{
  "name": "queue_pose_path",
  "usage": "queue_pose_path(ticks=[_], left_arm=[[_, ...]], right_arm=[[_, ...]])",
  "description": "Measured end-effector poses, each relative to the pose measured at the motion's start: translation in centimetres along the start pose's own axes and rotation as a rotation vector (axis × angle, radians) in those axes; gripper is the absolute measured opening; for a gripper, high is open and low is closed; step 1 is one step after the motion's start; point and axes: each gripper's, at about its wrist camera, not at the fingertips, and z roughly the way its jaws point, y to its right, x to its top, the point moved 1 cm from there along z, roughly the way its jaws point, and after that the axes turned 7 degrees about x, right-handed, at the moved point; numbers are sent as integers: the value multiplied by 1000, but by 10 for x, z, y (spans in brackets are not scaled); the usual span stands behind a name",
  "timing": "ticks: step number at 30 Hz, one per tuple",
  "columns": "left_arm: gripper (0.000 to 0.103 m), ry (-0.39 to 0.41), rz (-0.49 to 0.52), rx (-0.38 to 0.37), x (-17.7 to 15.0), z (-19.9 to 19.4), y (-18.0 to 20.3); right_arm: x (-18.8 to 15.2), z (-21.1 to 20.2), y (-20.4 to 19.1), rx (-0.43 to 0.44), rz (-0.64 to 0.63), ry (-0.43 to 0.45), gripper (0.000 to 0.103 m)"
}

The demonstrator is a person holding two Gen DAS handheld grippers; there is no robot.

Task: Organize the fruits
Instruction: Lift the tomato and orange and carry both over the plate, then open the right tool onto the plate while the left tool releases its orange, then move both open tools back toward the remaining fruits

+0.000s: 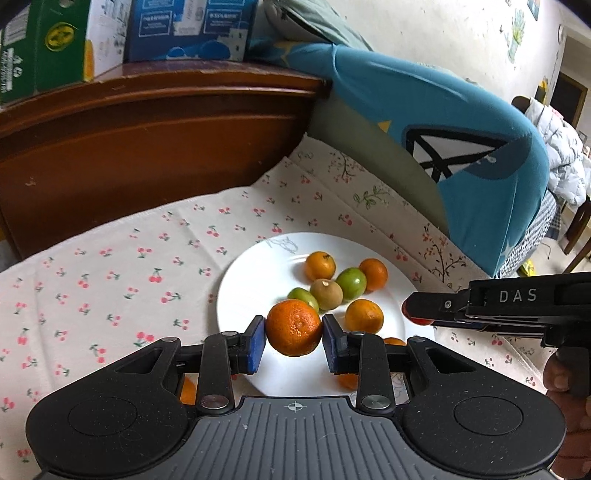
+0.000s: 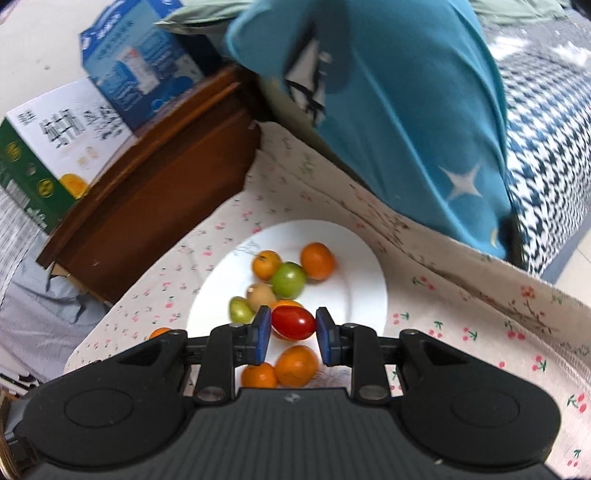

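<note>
Plate [image 2: 365, 266]: red tomato [image 2: 293, 323], rt view only.

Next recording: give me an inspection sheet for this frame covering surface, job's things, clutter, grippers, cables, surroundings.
Surface: cherry-print cloth, creased.
Job's things: white plate holding small oranges, two green fruits and a brownish fruit; further oranges near the plate's near edge, partly hidden.
Clutter: nothing seen on the cloth.
Grippers: left gripper shut on an orange; right gripper shut on a red tomato, both over the plate.
Cables: nothing seen.
Surroundings: wooden headboard, cartons on top, blue pillow.
</note>
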Motion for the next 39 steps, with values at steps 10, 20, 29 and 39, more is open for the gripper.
queue_pose_path(ticks=[10,20,29,39], left_arm=[[32,-7,10,-13,0,7,10],[61,51,-41,38,19,-22,-6],[80,41,-75,114,20,-54,-33],[85,19,-59,191,2,-88,-65]], right_arm=[[2,5,5,-21,36,18,29],[8,-4,-1,21,19,51,32],[3,-9,-17,113,-12,20,34],[-14,-17,-42,153,-95,-3,38]])
